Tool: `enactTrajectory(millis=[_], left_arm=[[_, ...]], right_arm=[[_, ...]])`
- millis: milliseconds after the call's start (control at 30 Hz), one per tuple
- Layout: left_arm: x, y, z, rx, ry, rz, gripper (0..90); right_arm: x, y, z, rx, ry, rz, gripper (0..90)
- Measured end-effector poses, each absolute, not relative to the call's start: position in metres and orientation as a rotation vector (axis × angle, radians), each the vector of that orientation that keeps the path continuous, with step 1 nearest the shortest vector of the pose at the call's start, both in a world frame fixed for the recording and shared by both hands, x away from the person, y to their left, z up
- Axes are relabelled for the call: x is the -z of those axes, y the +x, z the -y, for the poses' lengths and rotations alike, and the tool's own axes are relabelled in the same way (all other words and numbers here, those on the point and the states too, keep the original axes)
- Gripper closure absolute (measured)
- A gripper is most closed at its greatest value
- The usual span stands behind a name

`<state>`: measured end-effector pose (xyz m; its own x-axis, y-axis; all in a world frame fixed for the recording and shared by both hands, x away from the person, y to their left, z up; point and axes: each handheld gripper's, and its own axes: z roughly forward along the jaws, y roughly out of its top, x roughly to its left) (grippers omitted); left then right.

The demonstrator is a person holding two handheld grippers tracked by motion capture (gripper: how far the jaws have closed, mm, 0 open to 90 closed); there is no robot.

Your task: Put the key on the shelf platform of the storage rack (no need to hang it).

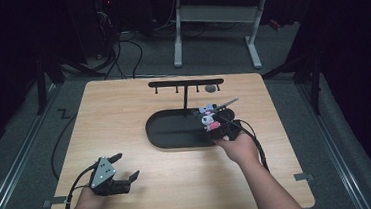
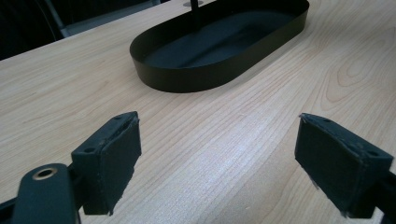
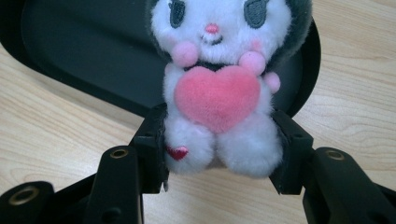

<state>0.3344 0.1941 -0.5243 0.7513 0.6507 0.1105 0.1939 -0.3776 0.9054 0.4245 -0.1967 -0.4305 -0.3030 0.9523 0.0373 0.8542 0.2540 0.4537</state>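
Here right gripper pinches plush toy over tray rim; left gripper spread above bare tabletop.

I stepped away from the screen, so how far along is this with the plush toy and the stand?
Done: the right claw grips the plush toy over the black tray. Underway: carrying it. Left, likely: hanging it on the hook rack. The left claw sits open.

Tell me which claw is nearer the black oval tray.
Right. The right claw holds a plush toy over the tray's right end; the left claw rests open, short of the tray.
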Motion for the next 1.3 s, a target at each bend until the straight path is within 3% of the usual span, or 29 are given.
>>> enactTrajectory(millis=[833, 1300], left_arm=[[0.524, 0.335, -0.196, -0.560, 1.923, -0.655, 15.4], [0.524, 0.335, -0.195, -0.562, 1.928, -0.648, 15.4]], right_arm=[[0.459, 0.459, 0.194, -0.558, 1.771, -2.255, 48.5], [0.468, 0.451, 0.191, -0.536, 1.791, -2.292, 48.3]])
